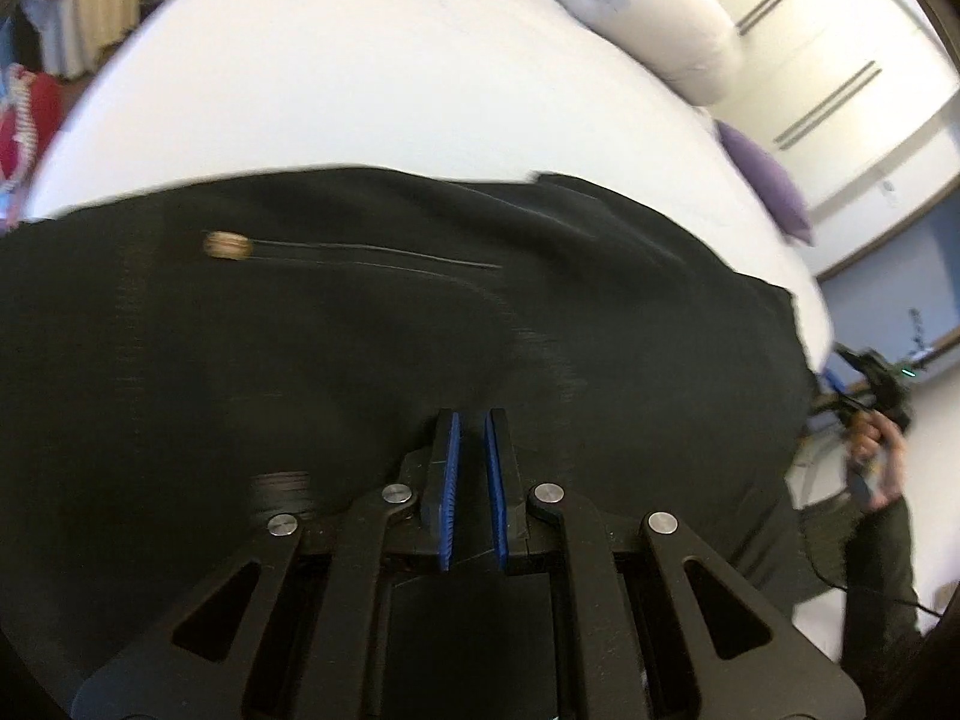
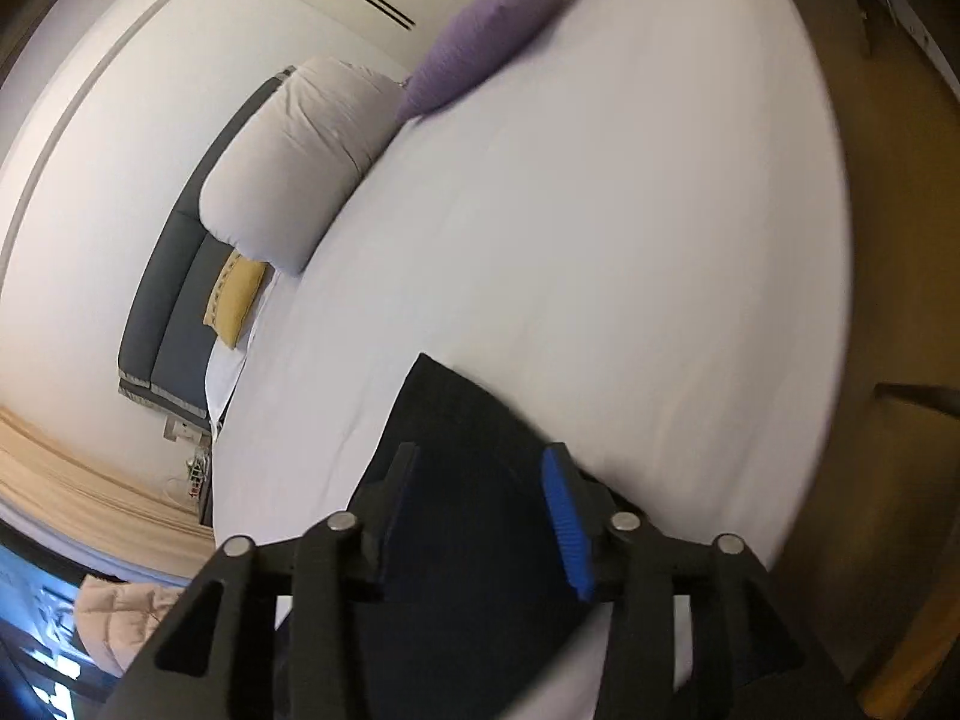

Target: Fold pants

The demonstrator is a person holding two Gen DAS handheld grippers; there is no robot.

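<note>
Bed: white sheet, filling the far half of both views. White pillow, purple cushion and yellow cushion at the headboard end; well apart from the work.

Pants: black, spread flat on the near part of the bed, spanning the left wrist view from left edge to right. Zip line with a tan pull on the upper face, left of centre. One squared corner lying on the sheet in the right wrist view; cloth there smooth, not bunched.

Left gripper: low over the middle of the pants, blue pads nearly together with a thin gap between; no cloth visibly pinched, contact with the fabric below not certain.

Right gripper: over the pants near the corner, fingers well apart, cloth seen between and beneath them, nothing clamped.

Step in hand, as judged: an early stage, pants laid out and neither edge gripped; blur suggests motion. Next move, as judged: each gripper to an outer edge or end of the pants, jaws wide enough to take one layer, then closing firmly and lifting together so that one half lands square on the other.
</note>
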